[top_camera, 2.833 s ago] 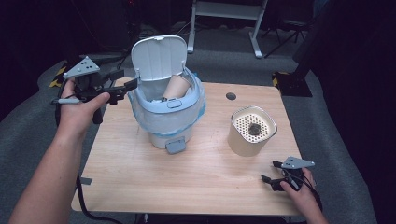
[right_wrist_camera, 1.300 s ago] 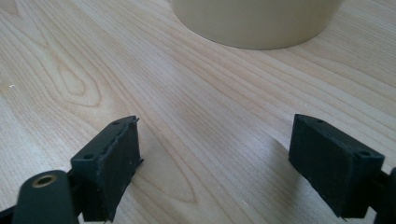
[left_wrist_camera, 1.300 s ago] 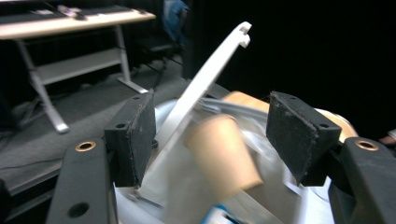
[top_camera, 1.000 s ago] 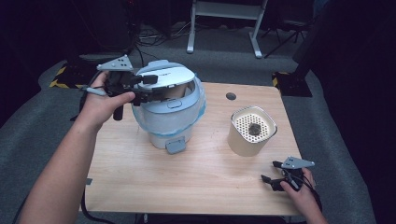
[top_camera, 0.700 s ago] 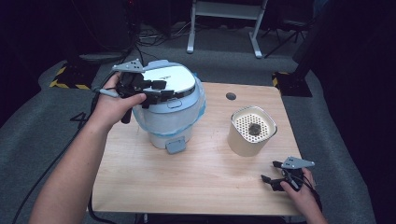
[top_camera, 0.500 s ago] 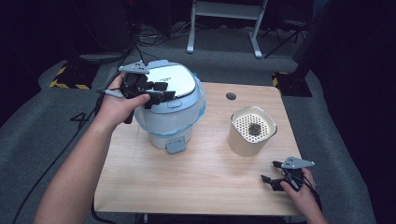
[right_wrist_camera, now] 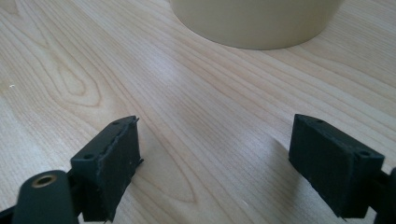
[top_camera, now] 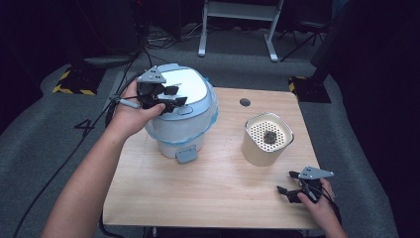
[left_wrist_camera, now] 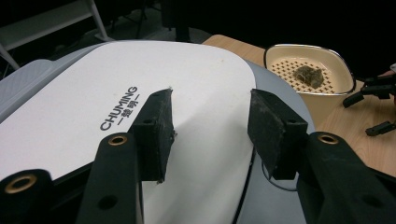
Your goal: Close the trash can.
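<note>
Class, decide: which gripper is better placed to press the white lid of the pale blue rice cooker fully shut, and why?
Left. The left gripper sits on the white lid of the pale blue rice cooker; the right gripper rests low at the wooden table's near corner.

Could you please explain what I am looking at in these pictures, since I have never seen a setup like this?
A person sits at a wooden table with a hand-held two-jaw gripper in each hand. One camera looks down from above; one more rides on each gripper and looks along its black jaws. The left gripper rests on the shut lid of a rice cooker, jaws apart, having just been closing, gripping nothing. The right gripper lies open on the table, holding nothing. Beside it stands a cream pot with a perforated insert.
</note>
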Action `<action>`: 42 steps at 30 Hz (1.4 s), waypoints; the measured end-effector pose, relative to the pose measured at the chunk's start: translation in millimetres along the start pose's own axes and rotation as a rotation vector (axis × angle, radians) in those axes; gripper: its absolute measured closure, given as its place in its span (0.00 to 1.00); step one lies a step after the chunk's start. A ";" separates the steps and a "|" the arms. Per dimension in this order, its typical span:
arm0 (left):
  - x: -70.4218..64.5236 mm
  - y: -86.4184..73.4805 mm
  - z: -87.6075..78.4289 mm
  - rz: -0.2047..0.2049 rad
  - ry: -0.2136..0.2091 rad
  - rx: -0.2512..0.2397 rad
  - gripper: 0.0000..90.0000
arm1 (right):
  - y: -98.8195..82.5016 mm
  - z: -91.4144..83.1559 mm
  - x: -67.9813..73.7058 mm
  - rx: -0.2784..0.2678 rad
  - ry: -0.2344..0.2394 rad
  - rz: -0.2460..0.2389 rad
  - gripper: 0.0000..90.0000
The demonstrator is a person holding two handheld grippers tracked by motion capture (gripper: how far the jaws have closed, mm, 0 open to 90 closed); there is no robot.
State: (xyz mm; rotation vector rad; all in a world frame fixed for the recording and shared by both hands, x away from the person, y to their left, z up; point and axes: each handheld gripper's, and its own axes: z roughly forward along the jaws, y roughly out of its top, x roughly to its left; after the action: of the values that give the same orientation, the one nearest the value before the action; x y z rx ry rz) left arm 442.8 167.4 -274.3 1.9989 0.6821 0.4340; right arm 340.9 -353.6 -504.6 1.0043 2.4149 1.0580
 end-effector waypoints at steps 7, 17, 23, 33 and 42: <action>-1.3 -0.6 1.0 0.009 0.015 -0.004 0.56 | 0.0 0.0 0.0 0.000 0.000 0.000 0.18; -3.3 -2.6 6.1 0.001 0.023 -0.012 0.46 | 0.0 0.0 0.0 0.000 0.000 0.000 0.18; -7.8 -0.3 -0.6 -0.012 -0.036 -0.020 0.36 | 0.0 0.0 0.0 0.000 0.000 0.000 0.18; -33.9 -4.3 -30.2 0.054 -0.066 -0.052 0.33 | 0.0 0.0 0.0 0.000 0.000 0.000 0.18; -49.4 -20.2 -55.0 0.071 -0.066 -0.065 0.32 | 0.0 0.0 -0.1 0.000 0.000 0.000 0.18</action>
State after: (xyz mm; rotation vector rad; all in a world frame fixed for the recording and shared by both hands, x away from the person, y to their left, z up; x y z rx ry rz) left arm 367.9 181.7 -266.2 1.9711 0.5510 0.4253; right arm 340.9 -353.7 -504.6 1.0042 2.4153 1.0578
